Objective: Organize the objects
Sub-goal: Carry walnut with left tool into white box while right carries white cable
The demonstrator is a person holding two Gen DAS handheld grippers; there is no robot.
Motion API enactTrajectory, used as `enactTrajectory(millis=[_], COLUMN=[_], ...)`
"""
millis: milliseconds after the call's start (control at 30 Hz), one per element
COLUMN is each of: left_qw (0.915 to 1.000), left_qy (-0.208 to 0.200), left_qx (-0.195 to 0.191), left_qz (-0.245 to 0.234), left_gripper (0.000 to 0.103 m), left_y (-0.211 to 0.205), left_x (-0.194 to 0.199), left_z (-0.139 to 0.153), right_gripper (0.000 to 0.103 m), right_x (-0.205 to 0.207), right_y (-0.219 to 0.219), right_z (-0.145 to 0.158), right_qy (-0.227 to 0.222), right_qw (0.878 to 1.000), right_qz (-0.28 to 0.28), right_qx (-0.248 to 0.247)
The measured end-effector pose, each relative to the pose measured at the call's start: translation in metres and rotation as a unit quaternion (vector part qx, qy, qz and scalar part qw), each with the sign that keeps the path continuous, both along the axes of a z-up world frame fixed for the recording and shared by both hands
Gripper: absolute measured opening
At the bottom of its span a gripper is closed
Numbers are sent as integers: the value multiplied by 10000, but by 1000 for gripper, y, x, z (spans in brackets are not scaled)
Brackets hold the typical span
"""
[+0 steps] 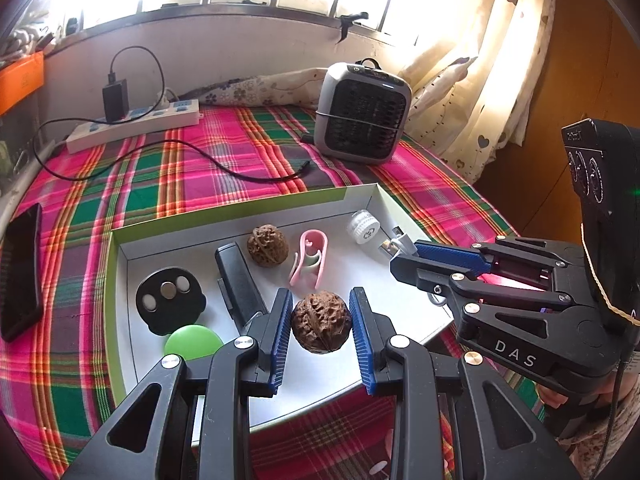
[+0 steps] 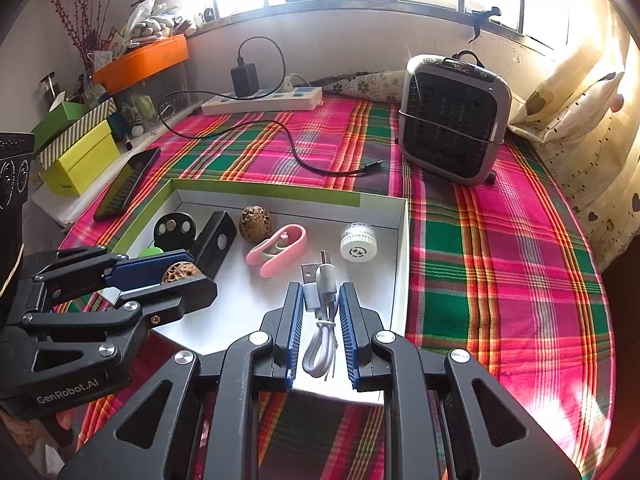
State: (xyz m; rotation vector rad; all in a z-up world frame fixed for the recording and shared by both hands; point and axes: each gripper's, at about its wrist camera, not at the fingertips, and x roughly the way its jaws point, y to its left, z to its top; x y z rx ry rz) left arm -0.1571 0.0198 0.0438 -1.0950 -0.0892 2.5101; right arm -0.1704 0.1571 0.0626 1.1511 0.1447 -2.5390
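Observation:
My left gripper (image 1: 321, 296) is shut on a brown walnut (image 1: 321, 322), held over the near part of a shallow white box with a green rim (image 1: 240, 210). My right gripper (image 2: 320, 288) is shut on a folded white USB cable (image 2: 320, 320) over the box's near right part (image 2: 402, 248). Each view shows the other gripper: the right one (image 1: 400, 258) by the box's right wall, the left one (image 2: 200, 270) with its walnut (image 2: 182, 274). In the box lie a second walnut (image 1: 267, 246), a pink clip (image 1: 310, 258), a white cap (image 1: 363, 226), a black bar (image 1: 238, 280), a black disc (image 1: 170, 300) and a green ball (image 1: 192, 342).
On the plaid cloth beyond the box stand a grey fan heater (image 1: 362, 112) and a white power strip (image 1: 136, 122) with a charger and a trailing black cable (image 1: 224, 164). A black phone (image 1: 20, 272) lies at the left. Green boxes (image 2: 80, 156) crowd the left edge.

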Motion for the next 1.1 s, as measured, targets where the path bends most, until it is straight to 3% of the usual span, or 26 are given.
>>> enactTrajectory(millis=[667, 1100], left_qw=[9995, 9988], left_qy=[-119, -181], left_qx=[-281, -438], left_qz=[-110, -132], left_gripper=[27, 27], left_y=[13, 20], left_x=[-20, -27], left_z=[-15, -22], right_gripper=[20, 20], right_x=[-29, -34], right_y=[-6, -8], right_z=[-23, -28], right_qy=[-310, -230], right_qw=[9994, 9991], right_qz=[109, 172], right_qx=[128, 298])
